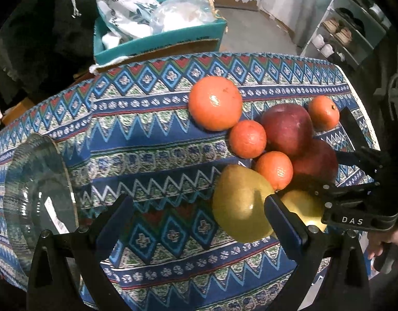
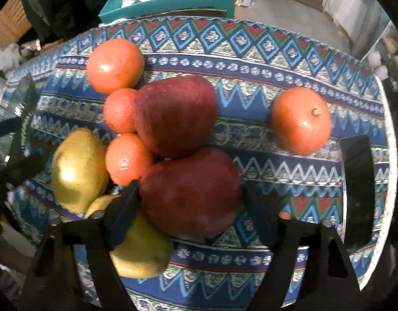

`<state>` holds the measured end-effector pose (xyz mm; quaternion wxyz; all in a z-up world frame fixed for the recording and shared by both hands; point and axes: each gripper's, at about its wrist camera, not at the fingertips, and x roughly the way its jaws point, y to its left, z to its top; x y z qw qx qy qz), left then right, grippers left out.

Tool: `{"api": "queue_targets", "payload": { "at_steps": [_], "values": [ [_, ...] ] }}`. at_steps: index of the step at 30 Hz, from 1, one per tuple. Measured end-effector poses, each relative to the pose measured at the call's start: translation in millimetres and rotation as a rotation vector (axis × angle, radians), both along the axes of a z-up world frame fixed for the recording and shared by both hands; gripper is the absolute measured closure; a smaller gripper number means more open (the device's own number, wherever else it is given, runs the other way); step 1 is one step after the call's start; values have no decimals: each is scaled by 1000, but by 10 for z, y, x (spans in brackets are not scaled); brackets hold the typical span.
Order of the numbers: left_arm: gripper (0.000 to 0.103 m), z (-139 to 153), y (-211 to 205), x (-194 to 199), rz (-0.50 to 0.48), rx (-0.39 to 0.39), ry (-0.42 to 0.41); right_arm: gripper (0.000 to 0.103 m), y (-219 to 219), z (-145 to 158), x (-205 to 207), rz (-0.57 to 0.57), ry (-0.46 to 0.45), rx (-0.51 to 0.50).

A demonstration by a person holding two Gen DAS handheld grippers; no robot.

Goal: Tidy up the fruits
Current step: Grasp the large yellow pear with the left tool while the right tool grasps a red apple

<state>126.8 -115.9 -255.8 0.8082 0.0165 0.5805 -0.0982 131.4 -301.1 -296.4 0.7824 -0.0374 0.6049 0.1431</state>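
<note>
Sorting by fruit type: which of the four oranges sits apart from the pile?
The stemmed orange sits alone on the cloth, right of the upper red apple; the other three oranges crowd that apple's left side.

Right gripper (image 2: 191,202), lower centre of frame: black jaws flank the nearer dark red apple (image 2: 191,191), pads at its sides. Second dark red apple (image 2: 173,114) touches it above. Lone orange mandarin (image 2: 301,120), right, stands apart on the patterned blue tablecloth (image 2: 250,51).
</note>
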Motion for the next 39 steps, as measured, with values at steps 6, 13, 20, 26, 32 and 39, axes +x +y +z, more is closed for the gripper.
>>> {"api": "queue_targets", "payload": {
  "at_steps": [6, 13, 20, 26, 32, 39],
  "values": [
    [1, -99, -91, 34, -8, -23, 38, 26, -71, 63, -39, -34, -43, -13],
    [1, -227, -179, 64, -9, -43, 92, 26, -341, 241, -90, -108, -82, 2],
    [7, -363, -247, 65, -18, -63, 135, 26, -496, 315, -116, -144, -112, -7],
    [23, -466, -295, 73, -24, -117, 174, 26, -506, 274, -126, -151, -104, -4],
    [35, -442, -355, 52, -47, -142, 162, 26, -521, 247, -137, -151, -102, -4],
    [35, -406, -378, -1, -51, -92, 120, 26, -474, 301, -130, -151, -143, -23]
  ]
}}
